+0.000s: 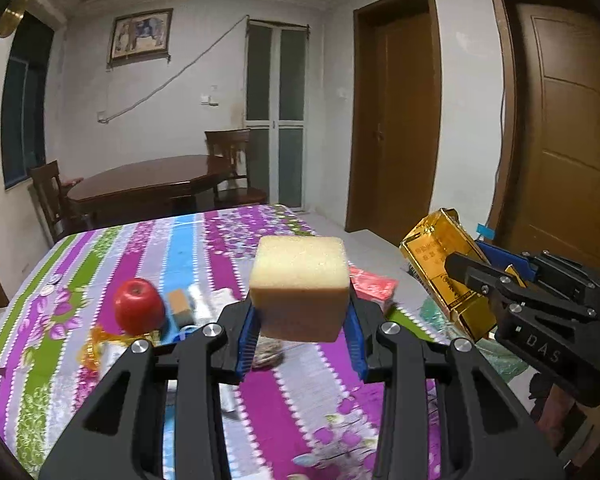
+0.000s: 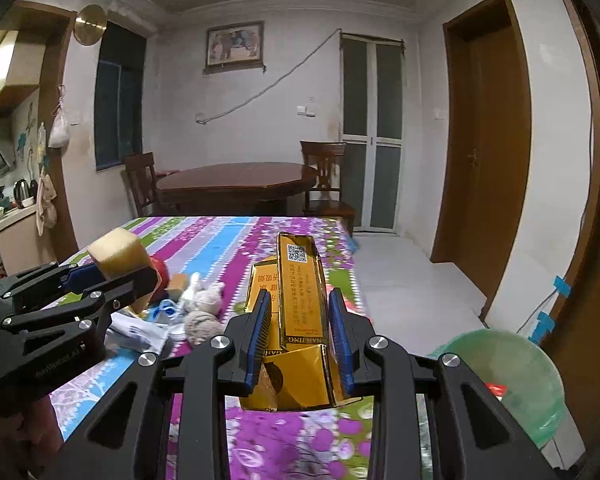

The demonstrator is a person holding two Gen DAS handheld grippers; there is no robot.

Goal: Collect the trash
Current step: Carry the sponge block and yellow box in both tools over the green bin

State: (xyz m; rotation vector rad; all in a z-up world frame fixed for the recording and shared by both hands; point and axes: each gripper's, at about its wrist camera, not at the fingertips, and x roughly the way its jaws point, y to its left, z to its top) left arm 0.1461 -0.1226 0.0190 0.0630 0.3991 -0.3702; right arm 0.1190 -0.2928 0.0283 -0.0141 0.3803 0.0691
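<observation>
My left gripper (image 1: 300, 338) is shut on a pale yellow sponge block (image 1: 300, 288) and holds it above the striped flowered tablecloth (image 1: 308, 400). The sponge block also shows in the right wrist view (image 2: 118, 254), at the left. My right gripper (image 2: 300, 336) is shut on a crumpled gold cigarette carton (image 2: 300, 292), held above the table's right side. The carton also shows in the left wrist view (image 1: 444, 276), at the right. A green plastic bin (image 2: 516, 380) stands on the floor right of the table, with something red inside.
On the cloth lie a red apple (image 1: 138, 304), an orange-and-blue small sponge (image 1: 180, 308), crumpled paper (image 2: 204, 308), wrappers (image 1: 96, 344) and a red packet (image 1: 372, 286). A dark wooden dining table (image 1: 148, 184) with chairs stands behind. Brown doors (image 1: 560, 120) are at the right.
</observation>
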